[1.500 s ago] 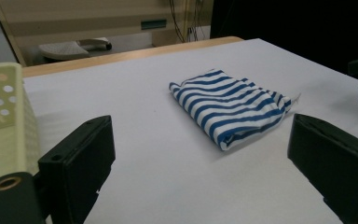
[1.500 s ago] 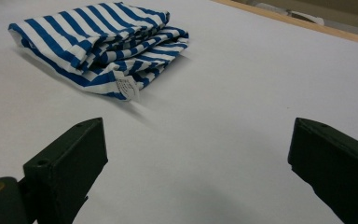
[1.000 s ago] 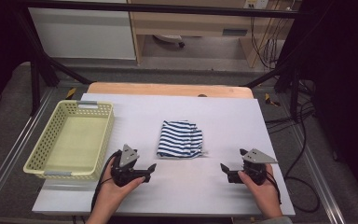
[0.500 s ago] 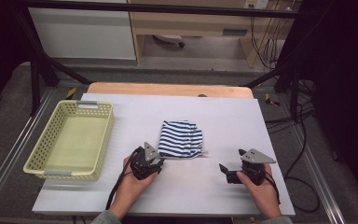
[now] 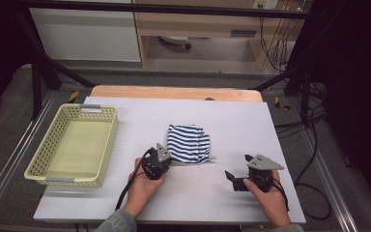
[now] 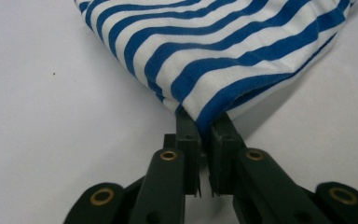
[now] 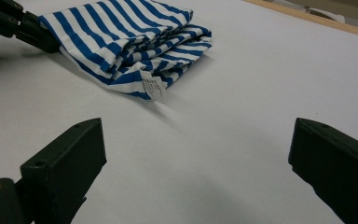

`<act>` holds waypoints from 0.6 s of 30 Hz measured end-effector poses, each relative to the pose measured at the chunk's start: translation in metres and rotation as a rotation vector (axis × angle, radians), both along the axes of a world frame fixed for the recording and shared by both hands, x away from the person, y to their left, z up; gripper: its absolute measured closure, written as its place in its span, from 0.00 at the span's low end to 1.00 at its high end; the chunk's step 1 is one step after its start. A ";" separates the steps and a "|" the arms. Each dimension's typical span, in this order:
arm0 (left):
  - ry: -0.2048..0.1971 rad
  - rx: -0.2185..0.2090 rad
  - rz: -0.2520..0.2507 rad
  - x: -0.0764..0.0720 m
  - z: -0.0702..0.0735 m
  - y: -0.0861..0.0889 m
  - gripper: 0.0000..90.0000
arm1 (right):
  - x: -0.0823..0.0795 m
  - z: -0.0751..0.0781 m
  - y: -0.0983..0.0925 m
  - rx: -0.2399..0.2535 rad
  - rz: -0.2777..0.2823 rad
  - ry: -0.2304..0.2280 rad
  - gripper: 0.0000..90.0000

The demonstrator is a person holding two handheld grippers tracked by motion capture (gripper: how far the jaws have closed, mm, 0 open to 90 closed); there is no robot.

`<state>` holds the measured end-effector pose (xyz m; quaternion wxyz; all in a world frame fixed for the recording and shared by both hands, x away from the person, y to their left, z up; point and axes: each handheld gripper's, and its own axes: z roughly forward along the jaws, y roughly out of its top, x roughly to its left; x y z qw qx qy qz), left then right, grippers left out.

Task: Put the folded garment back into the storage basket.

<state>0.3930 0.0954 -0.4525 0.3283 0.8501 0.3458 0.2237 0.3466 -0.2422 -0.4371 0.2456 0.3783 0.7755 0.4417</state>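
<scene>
A white table (image 5: 232, 203) carries a pale yellow basket (image 5: 72, 145) at its left and a folded blue-and-white striped cloth (image 5: 189, 144) near the middle. The left gripper (image 5: 166, 155), its jaws having just been closing, pinches the cloth's near corner. The right gripper (image 5: 231, 178) rests well apart, jaws spread.

Setting: you work in a lab-style recording station, not a home. Evidence, placed from your white table (image 5: 232, 121): black frame poles (image 5: 34, 72) rising at its left and right corners; loose cables (image 5: 314, 145) on the grey floor to its right; pale cabinets (image 5: 84, 34) beyond its far edge.
</scene>
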 end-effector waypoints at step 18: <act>0.095 0.038 -0.061 -0.030 0.009 0.031 0.97 | -0.010 0.002 0.032 -0.030 0.114 0.051 0.05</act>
